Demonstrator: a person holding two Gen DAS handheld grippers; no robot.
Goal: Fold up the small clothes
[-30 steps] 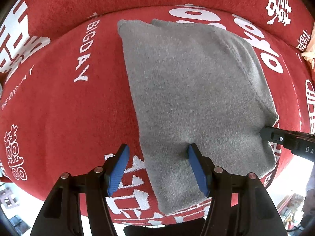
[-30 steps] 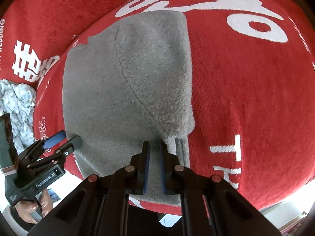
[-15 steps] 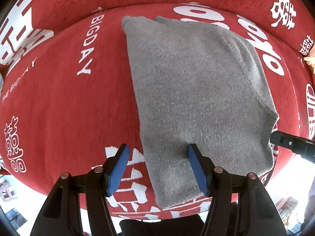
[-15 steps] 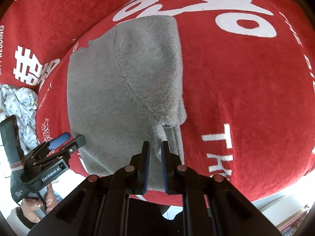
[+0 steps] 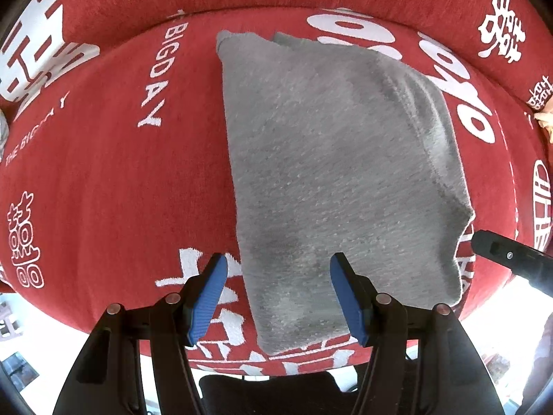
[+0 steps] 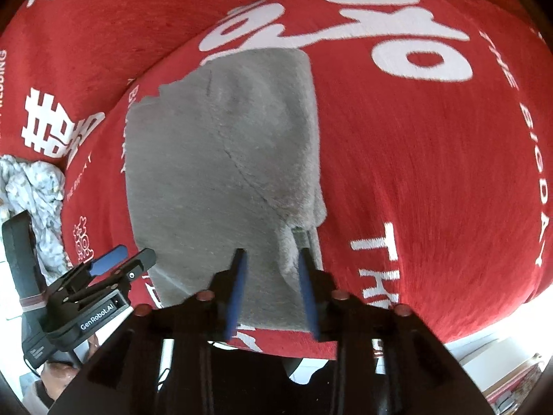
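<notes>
Two fisheye wrist views looking down on a red cushion (image 5: 103, 180) w/ white woven lettering & symbols, incl. "BIGDAY" text. A folded gray garment (image 5: 331, 173), fuzzy knit, lies flat on the cushion, roughly centered, one long straight edge on its left side in the left wrist view, folded layers & a curved seam along its right side. Left gripper (image 5: 278, 294) at the bottom of its view: black arms, blue-padded fingers (image 5: 207, 297) spread wide apart, hovering above the garment's near left corner; one pad is over red fabric, the other over gray cloth; pads don't press on anything. Right gripper (image 6: 271, 287) in its own view sits over the garment's near right corner; its blue fingers (image 6: 236, 290) are parting, gap opening up, gray cloth visible between them but not pinched, the pads appear clear of it. Same garment (image 6: 214, 180) in the right wrist view shows a folded flap on top w/ a diagonal seam. Left gripper also seen at lower left of the right wrist view, labeled "GenRobot.AI", held by a person's hand (image 6: 55, 377), partly hidden. A crumpled pale patterned cloth (image 6: 31, 200) lies at the far left edge, off the cushion top. Bright floor area shows past the cushion's near edge, too blown out to read.
</notes>
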